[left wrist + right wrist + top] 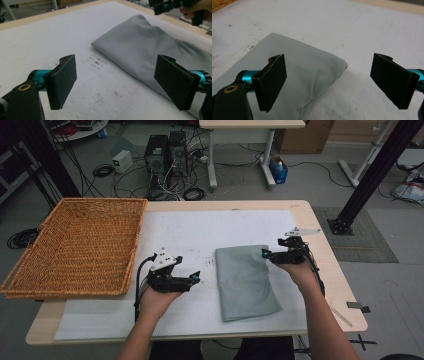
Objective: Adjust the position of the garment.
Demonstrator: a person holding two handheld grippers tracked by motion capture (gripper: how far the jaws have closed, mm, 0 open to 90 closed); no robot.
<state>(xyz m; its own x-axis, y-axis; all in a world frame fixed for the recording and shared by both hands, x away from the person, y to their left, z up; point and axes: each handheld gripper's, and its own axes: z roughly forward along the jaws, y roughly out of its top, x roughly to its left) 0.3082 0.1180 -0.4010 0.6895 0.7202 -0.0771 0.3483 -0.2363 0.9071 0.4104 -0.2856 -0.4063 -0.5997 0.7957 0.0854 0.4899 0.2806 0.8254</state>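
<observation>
A folded grey cloth lies flat on the white sheet that covers the table, right of the middle. My right gripper hovers at the cloth's far right corner, jaws wide apart and nothing between them; in the right gripper view the gripper looks down on that corner of the cloth. My left gripper sits low over the sheet just left of the cloth, open and empty. In the left gripper view the gripper faces the cloth, whose near edge runs between its jaws.
A large wicker basket stands at the table's left end, overhanging the edge. The wooden table edge runs close behind my right hand. Computers, cables and another table stand on the floor beyond.
</observation>
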